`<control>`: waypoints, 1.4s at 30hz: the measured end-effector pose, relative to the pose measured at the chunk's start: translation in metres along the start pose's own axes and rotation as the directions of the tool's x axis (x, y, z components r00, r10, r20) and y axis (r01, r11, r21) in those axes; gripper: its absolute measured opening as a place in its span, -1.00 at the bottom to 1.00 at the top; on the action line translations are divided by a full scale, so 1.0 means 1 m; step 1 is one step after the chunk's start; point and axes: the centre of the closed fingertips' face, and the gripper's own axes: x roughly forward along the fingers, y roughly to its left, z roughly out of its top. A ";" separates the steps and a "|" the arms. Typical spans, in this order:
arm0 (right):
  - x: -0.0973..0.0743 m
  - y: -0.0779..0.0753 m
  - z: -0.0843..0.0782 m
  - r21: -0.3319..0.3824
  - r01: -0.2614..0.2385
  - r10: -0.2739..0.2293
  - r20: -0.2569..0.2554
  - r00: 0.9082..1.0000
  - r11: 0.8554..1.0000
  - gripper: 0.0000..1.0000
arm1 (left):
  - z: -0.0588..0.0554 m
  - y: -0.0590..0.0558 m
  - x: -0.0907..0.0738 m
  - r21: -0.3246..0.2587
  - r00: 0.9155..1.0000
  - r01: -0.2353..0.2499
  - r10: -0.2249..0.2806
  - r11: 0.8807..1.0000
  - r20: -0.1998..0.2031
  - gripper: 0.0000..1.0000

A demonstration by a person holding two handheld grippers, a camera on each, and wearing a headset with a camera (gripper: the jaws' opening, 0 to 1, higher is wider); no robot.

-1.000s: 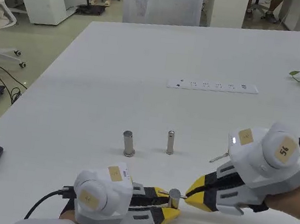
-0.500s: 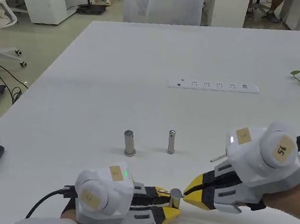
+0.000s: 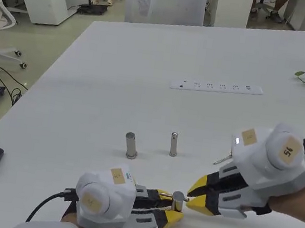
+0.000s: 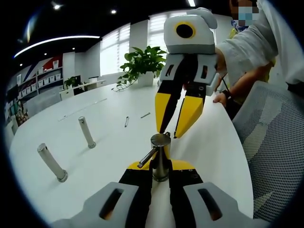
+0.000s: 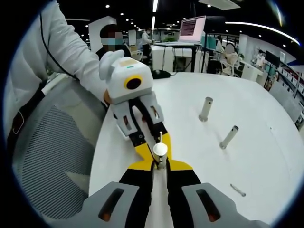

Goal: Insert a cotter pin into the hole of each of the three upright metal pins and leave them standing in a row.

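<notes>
Head view had the left tool (image 3: 176,206) clenched on an upright pin (image 3: 177,198) near the counter's (image 3: 148,63) front edge. The right tool (image 3: 188,196) met it from the right, jaws closed on a cotter (image 4: 147,158). In the left gripper view, the cotter's tip poked out of the pin's other side, just below its top. A second pin (image 3: 131,145) and a third pin (image 3: 174,144) stood upright further back, apart from each other, with a loose cotter (image 3: 222,159) lying to their right.
</notes>
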 end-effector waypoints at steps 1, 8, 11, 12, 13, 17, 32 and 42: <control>0.000 0.000 0.000 0.001 0.000 0.000 -0.001 1.000 1.000 -0.76 | 0.000 0.000 0.000 0.001 1.000 0.000 0.000 1.000 0.000 -0.78; -0.001 0.000 -0.001 0.010 0.005 -0.005 0.003 1.000 1.000 -0.74 | 0.000 0.001 0.000 0.009 1.000 -0.003 0.003 1.000 -0.006 -0.77; -0.002 -0.001 -0.002 0.016 0.009 -0.009 0.005 1.000 1.000 -0.73 | 0.002 0.007 -0.002 -0.013 1.000 -0.017 0.017 1.000 0.005 -0.68; -0.002 -0.001 -0.003 0.016 0.010 -0.010 0.004 1.000 1.000 -0.73 | 0.002 0.008 -0.002 -0.022 1.000 -0.018 0.018 1.000 0.006 -0.65; -0.003 -0.002 -0.003 0.018 0.010 -0.010 0.004 1.000 1.000 -0.73 | 0.002 0.008 -0.003 -0.022 1.000 -0.021 0.021 1.000 0.010 -0.62; -0.003 -0.002 -0.004 0.024 0.012 -0.012 0.004 1.000 1.000 -0.70 | 0.002 0.010 -0.007 -0.033 1.000 -0.024 0.024 0.999 0.009 -0.56; 0.001 0.002 -0.010 0.041 0.018 -0.018 0.011 1.000 0.999 -0.60 | -0.002 0.004 -0.029 -0.062 1.000 0.018 -0.017 0.998 0.010 -0.23; 0.007 0.003 -0.011 0.061 0.026 -0.028 0.030 0.999 0.998 -0.53 | 0.007 -0.001 -0.048 -0.093 0.998 0.043 -0.037 0.995 0.060 0.02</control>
